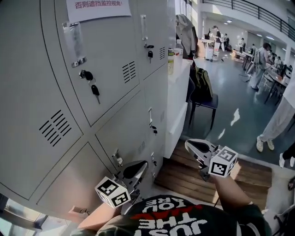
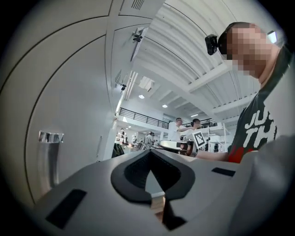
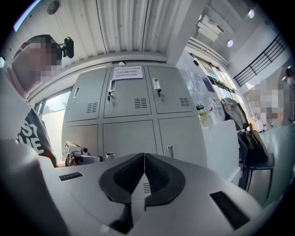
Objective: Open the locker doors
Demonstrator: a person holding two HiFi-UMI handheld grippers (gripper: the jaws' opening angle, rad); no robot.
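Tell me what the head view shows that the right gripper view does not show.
Only the head view: the wooden planks on the floor and the marker cube of the right tool. Only the right gripper view: the camera on the person's head and the ceiling. Both: the shut locker doors, the paper notice, the left tool and the chair.

Left gripper (image 2: 150, 156): lockers (image 2: 69, 92) close on the jaws' left, handle (image 2: 50, 137) sticking out there (only snag), air ahead. Right gripper (image 3: 144, 156): clear ahead up to the lockers, counter (image 3: 221, 138) off the jaws' right.
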